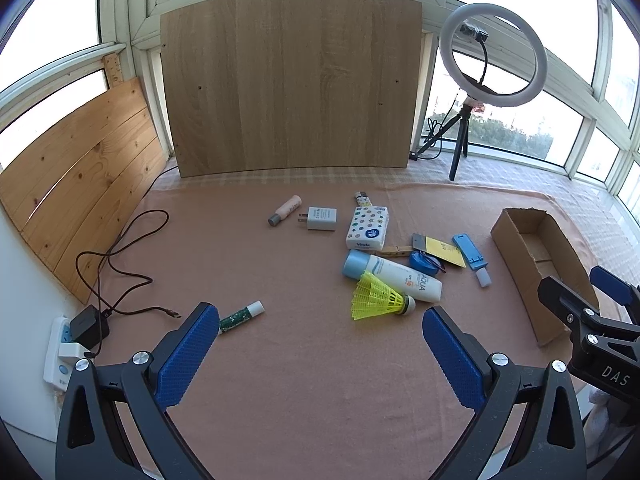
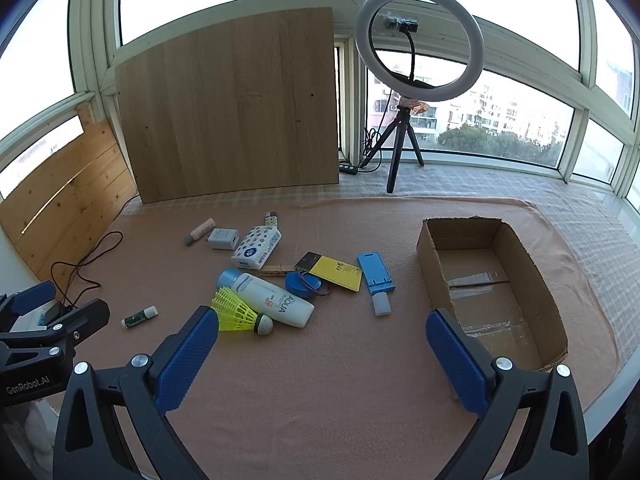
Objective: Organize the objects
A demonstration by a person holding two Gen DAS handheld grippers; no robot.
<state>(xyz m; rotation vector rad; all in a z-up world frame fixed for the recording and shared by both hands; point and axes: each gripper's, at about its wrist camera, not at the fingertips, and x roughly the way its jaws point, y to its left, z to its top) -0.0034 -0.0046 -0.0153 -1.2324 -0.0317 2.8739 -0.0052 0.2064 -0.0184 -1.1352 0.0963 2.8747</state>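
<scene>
Blue ribbed pads of the left tongs and the right tongs stand wide apart; both are released and carry nothing, hovering above the pink soft cloth that covers the table. Just beyond lies the yellow plastic shuttlecock with a white round cork, touching the white smooth sunscreen tube with a pale blue cap. Further out lie a blue flat folding stand, a yellow card, a patterned soft tissue pack and a white hard charger block. At the right the brown cardboard box stands open and empty. I judge that no object is sorted yet; the next move probably needs one tongs to descend on the light shuttlecock and close gently, because its skirt can bend.
</scene>
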